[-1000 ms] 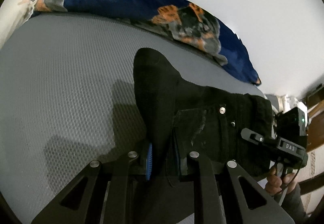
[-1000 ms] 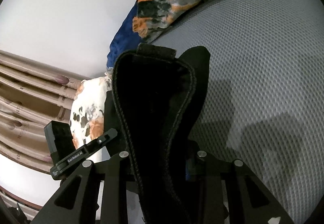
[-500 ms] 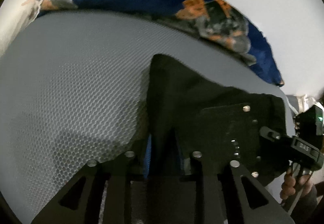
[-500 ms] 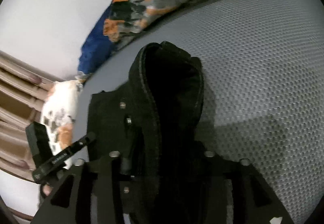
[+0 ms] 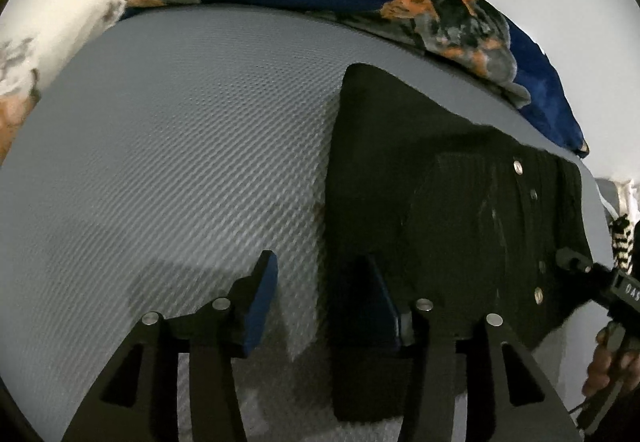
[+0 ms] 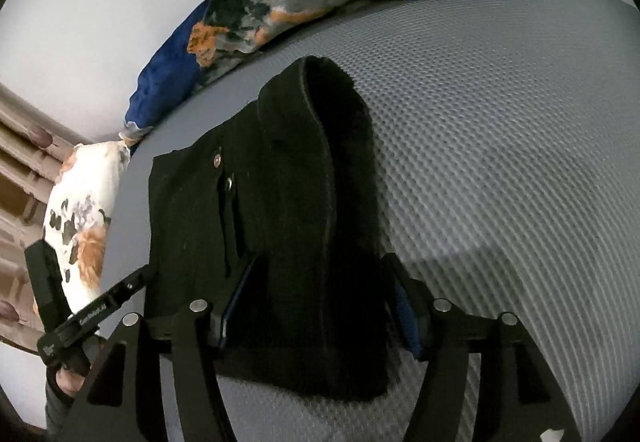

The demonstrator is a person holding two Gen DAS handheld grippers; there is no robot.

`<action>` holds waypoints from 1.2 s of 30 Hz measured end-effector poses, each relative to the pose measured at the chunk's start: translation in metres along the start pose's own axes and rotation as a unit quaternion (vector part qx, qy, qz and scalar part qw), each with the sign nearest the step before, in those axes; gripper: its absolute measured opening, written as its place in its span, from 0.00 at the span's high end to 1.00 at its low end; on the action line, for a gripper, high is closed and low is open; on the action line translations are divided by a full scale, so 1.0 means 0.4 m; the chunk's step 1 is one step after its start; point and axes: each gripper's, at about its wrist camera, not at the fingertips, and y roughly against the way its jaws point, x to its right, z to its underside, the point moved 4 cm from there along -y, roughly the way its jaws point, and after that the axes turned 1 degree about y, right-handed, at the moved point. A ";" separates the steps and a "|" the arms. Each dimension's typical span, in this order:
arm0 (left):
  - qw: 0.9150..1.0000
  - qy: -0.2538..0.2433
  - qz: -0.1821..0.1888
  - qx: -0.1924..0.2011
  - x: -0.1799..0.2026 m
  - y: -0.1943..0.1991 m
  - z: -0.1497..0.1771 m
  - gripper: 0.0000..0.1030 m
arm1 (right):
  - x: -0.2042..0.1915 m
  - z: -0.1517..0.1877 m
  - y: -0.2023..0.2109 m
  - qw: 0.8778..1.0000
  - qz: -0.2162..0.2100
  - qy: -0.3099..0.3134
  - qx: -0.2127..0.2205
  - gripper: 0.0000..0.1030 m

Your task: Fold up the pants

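Note:
The black pants [image 5: 448, 202] lie folded on the grey textured mattress [image 5: 180, 146], rivets showing on the waist end. My left gripper [image 5: 320, 302] is open; its left finger is over bare mattress and its right finger rests at the pants' near edge. In the right wrist view the pants [image 6: 280, 226] lie flat with a raised fold at the far end. My right gripper [image 6: 320, 318] is open, its fingers spread on either side of the near end of the fabric.
A blue, orange and grey blanket [image 5: 400, 2] lies bunched along the far edge by the white wall. A white patterned pillow [image 6: 84, 218] lies at one end. The other gripper shows in each view's edge [image 5: 600, 282].
Both grippers lowered the pants onto the mattress and opened. The fabric, held up between the fingers before, now lies flat and released.

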 end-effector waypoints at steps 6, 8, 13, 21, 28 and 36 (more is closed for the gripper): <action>0.998 -0.027 -0.047 0.032 -0.005 0.090 0.084 0.49 | 0.001 0.054 0.077 0.999 0.014 -0.010 0.032 0.41; 0.996 -0.035 -0.064 0.042 -0.006 0.121 0.112 0.48 | -0.004 0.074 0.101 0.999 0.021 -0.008 0.042 0.41; 0.993 -0.052 -0.083 0.070 0.011 0.189 0.169 0.47 | -0.043 0.131 0.146 0.997 0.047 0.015 0.054 0.41; 0.992 -0.035 -0.086 0.086 0.019 0.256 0.238 0.46 | -0.153 0.219 0.189 0.989 0.094 0.082 0.084 0.32; 0.990 -0.038 -0.102 0.094 0.028 0.276 0.277 0.46 | -0.245 0.276 0.191 0.976 0.125 0.146 0.098 0.24; 0.987 -0.045 -0.112 0.103 0.041 0.286 0.296 0.46 | -0.267 0.302 0.206 0.974 0.127 0.149 0.113 0.20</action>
